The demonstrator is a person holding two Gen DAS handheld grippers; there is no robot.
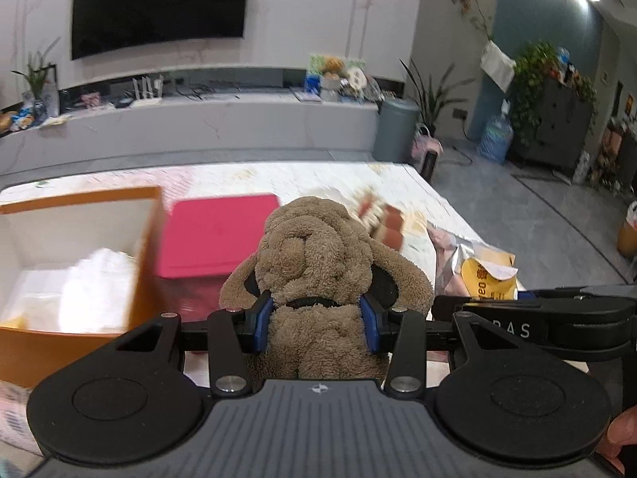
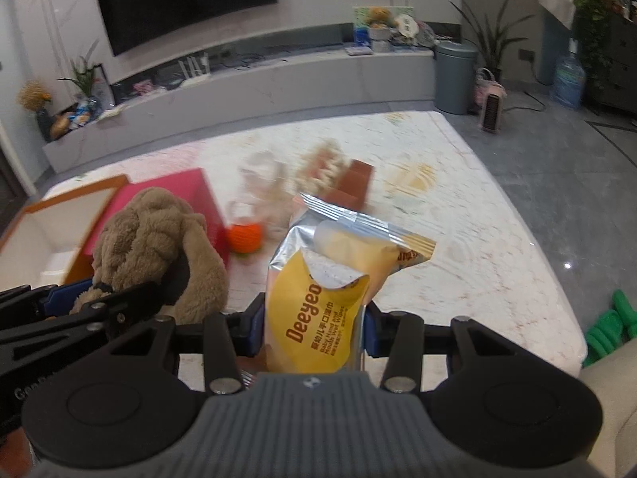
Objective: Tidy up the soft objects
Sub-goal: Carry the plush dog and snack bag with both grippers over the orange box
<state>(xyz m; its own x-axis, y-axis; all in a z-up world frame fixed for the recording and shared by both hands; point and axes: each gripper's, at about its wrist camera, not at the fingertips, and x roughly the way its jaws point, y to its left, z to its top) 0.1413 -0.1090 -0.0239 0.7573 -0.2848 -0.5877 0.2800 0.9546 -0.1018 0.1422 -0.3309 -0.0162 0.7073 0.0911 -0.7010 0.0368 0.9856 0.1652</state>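
A brown plush dog (image 1: 314, 255) hangs in my left gripper (image 1: 316, 322), whose blue pads press on its body just below a black collar. It is lifted above the pale table (image 1: 302, 179). The same plush dog (image 2: 155, 239) shows at the left of the right wrist view. My right gripper (image 2: 314, 330) is shut on a yellow and silver wet-wipes pack (image 2: 334, 275), held upright above the table (image 2: 458, 219). An orange box (image 1: 75, 263) with white lining stands at the left, a white soft item inside it.
A pink lid (image 1: 217, 233) lies beside the orange box. On the table lie a small orange ball (image 2: 245, 239), a brown block (image 2: 354, 185) and blurred pale items. A green object (image 2: 609, 326) sits at the right edge. A TV wall, bin (image 1: 394, 129) and plants stand beyond.
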